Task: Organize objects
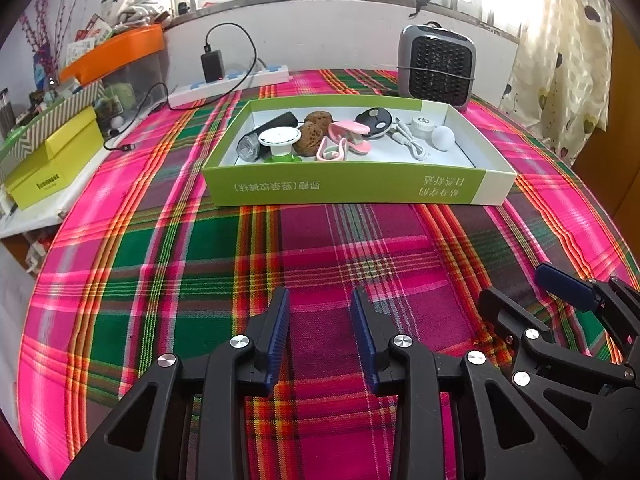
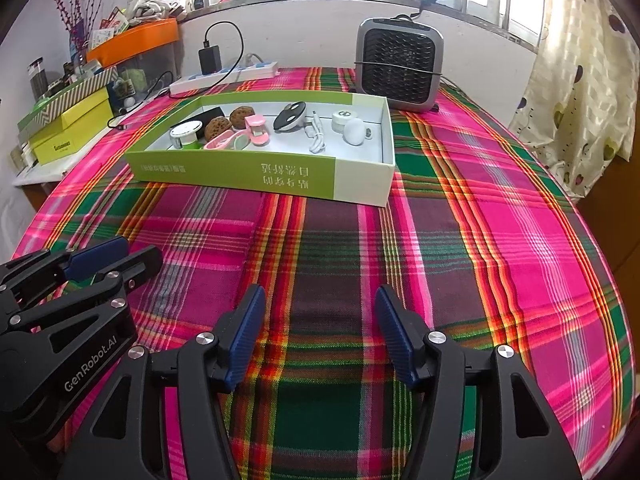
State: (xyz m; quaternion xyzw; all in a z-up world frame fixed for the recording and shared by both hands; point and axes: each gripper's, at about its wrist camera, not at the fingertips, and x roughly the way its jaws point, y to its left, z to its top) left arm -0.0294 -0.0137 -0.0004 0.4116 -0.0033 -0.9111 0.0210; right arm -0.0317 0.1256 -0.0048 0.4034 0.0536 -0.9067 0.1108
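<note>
A shallow green and white box (image 1: 344,188) (image 2: 256,174) stands on the plaid tablecloth beyond both grippers. Inside it lie several small objects: two brown walnuts (image 1: 312,130) (image 2: 230,122), pink clips (image 1: 346,138) (image 2: 256,128), a black oval gadget (image 1: 374,120) (image 2: 290,116), a white cable (image 1: 408,140) (image 2: 316,136), a round white object (image 1: 443,138) (image 2: 356,131) and a white and green lidded item (image 1: 280,142) (image 2: 185,133). My left gripper (image 1: 322,300) hovers open and empty near the front. My right gripper (image 2: 320,296) is open wider, also empty, and shows beside the left one (image 1: 520,284).
A grey fan heater (image 1: 438,66) (image 2: 398,64) stands behind the box. A white power strip (image 1: 228,84) (image 2: 224,76) with a black charger lies at the back left. Yellow and orange boxes (image 1: 52,160) crowd a side shelf on the left. A curtain (image 2: 580,80) hangs at the right.
</note>
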